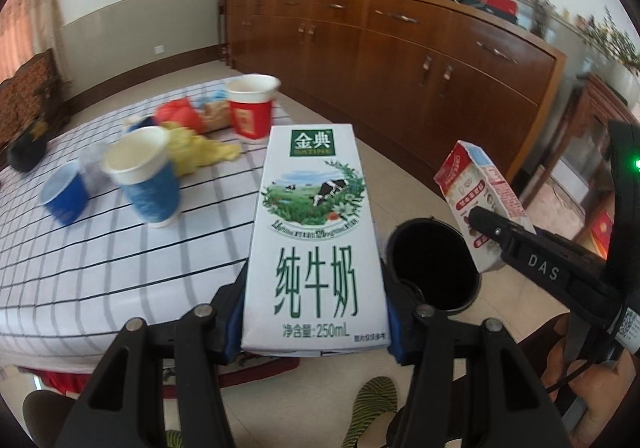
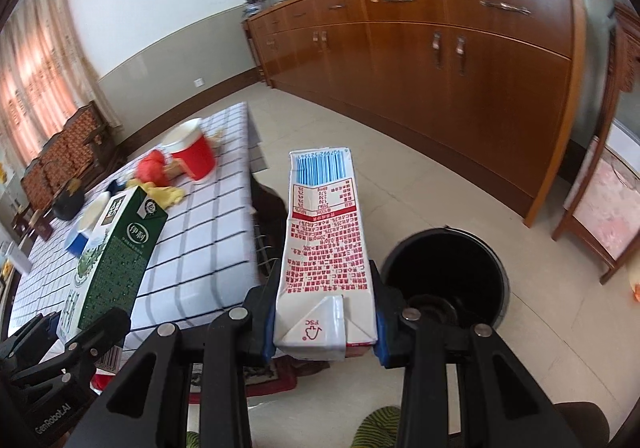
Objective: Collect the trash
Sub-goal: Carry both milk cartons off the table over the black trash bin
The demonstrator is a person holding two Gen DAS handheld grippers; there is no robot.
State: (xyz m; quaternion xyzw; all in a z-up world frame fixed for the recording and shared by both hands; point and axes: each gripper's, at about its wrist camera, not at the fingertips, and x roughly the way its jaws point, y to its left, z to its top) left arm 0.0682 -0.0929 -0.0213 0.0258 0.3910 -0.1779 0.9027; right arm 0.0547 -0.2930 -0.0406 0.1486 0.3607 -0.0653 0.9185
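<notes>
My left gripper is shut on a white and green milk carton, held upright past the table's edge. The right gripper is shut on a smaller red and white drink carton. In the right wrist view that carton sits between the blue pads of the right gripper. An open black bin stands on the floor just right of it and below. The left gripper with the green carton shows at lower left. The bin lies between both cartons.
On the checked tablecloth stand a blue paper cup, a small blue tub, a red cup and red and yellow wrappers. A long wooden sideboard runs behind. A wooden chair stands right. A striped slipper is below.
</notes>
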